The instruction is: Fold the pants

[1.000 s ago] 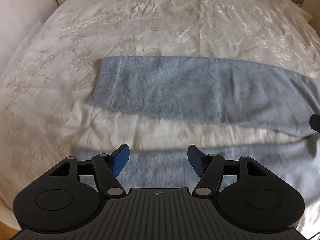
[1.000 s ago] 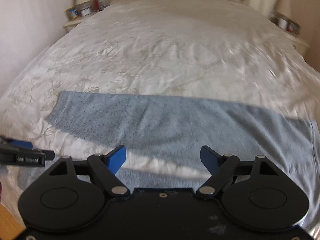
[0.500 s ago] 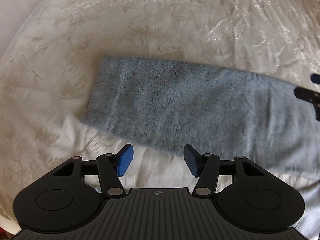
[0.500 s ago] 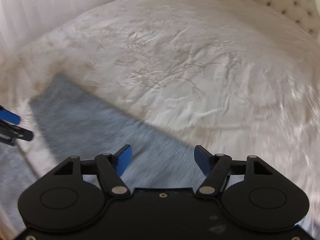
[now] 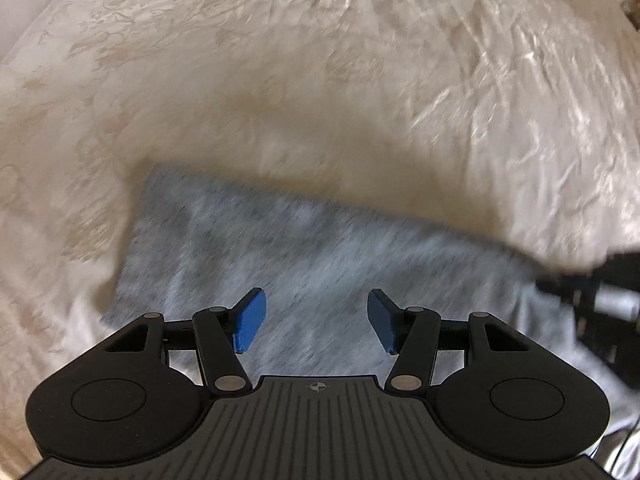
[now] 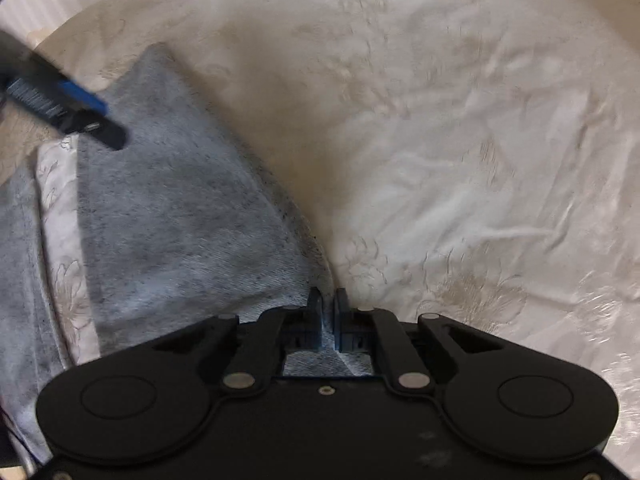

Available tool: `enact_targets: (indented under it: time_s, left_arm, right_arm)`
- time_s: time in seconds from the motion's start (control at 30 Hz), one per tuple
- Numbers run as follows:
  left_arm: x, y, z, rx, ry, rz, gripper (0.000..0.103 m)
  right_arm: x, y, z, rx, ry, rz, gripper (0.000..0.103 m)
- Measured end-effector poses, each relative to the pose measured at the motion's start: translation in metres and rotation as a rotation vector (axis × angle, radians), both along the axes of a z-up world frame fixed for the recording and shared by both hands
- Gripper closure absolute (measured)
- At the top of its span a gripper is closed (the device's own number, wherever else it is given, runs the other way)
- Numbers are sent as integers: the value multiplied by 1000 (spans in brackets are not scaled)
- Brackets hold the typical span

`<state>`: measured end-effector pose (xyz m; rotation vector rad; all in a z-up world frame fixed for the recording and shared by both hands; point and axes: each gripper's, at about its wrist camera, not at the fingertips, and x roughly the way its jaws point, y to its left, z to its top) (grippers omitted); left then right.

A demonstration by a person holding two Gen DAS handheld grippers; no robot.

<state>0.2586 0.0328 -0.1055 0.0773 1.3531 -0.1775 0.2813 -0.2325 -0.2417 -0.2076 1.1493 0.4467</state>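
My right gripper point(image 6: 328, 312) has its jaws pinched on the edge of the grey pants point(image 6: 172, 216). My left gripper point(image 5: 316, 320) hovers over a leg, jaws spread wide, empty. Beyond, the pants lie flat on the cream bed point(image 5: 360, 80).

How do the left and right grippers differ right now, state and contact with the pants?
1. The left gripper has its jaws spread wide; the right gripper has its jaws nearly closed.
2. The left gripper holds nothing, with the grey pants lying below its blue pads; the right gripper pinches the pants' edge between its fingers.

Shared: both are over the same pant leg on the cream bedspread.
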Motion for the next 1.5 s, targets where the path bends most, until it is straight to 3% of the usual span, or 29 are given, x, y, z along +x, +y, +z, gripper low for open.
enact_targets:
  time_s: [0.13,0.3,0.57,0.63,0.67,0.7,0.77,0.93,1.1,1.23,1.37,1.43,1.5]
  left_arm:
    - [17,-10,7,-48,-5,30,48]
    - [37,-19,5,-85,34,69,48]
    - [51,-27,-27,-18,143,97,48]
    - [52,-27,-35,-2,173,96,65]
    - [51,-25,-37,-2,190,104,87]
    - [49,-22,-35,-11,195,111,89]
    - [38,-15,-23,-35,157,103,94]
    - [-15,0,19,-32,43,5,94]
    - [-71,27,47,-56,2,17,95]
    - [-111,49,42,-57,24,51,95]
    - [-133,58,17,-32,53,76,95]
    - [-139,57,9,-26,63,87,95]
    - [-142,54,5,-13,59,83,95]
  right_arm:
    - [-33,20,15,-33,-59,35,96]
    - [-63,43,12,-89,-93,71,96]
    - [-73,48,10,-107,-107,70,95]
    - [-74,47,13,-105,-111,68,95]
    - [-76,48,15,-108,-115,69,95]
    - [-78,49,18,-112,-124,70,95]
    - [-82,49,25,-110,-133,59,95]
    - [-108,58,51,-92,-151,37,95]
    - [-148,80,72,-70,-145,35,95]
    - [-184,103,71,-54,-107,14,95]
    - [-205,111,56,-15,-51,-79,91]
    - [-211,106,56,29,-45,-157,79]
    - [-215,92,66,83,-62,-258,74]
